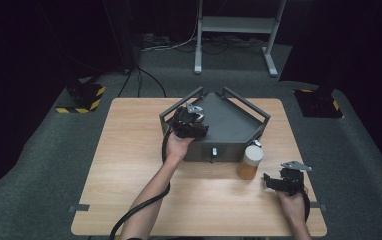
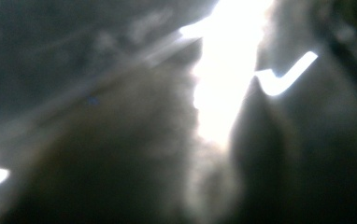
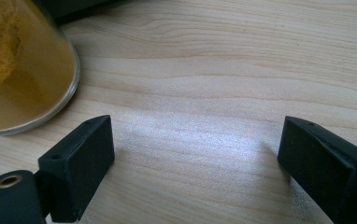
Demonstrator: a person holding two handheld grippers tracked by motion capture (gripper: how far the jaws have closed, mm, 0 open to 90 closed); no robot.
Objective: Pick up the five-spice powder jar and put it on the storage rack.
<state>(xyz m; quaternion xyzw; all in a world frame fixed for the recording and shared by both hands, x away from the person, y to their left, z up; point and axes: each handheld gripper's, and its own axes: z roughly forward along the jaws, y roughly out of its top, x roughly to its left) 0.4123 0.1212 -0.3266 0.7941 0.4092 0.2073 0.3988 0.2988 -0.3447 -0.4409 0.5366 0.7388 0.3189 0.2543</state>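
Observation:
A dark grey five-sided box [image 1: 229, 125] with a raised bar frame stands at the back middle of the wooden table [image 1: 129, 190]. My left gripper [image 1: 191, 124] rests at the box's front-left corner, over its rim; its jaws cannot be made out. The left gripper view is a dark blur with a bright streak. A jar [image 1: 249, 161] with a white lid and yellow-orange powder stands just in front of the box's right side. My right gripper [image 1: 274, 181] sits low to the right of the jar [image 3: 22, 70], open, with bare wood between its fingertips [image 3: 195, 140].
A small metal latch [image 1: 214, 151] hangs on the box's front wall. Beyond the table are a white stand [image 1: 236, 30], floor cables and black blocks with yellow-striped edges [image 1: 84, 95]. The table's right edge lies close to my right hand.

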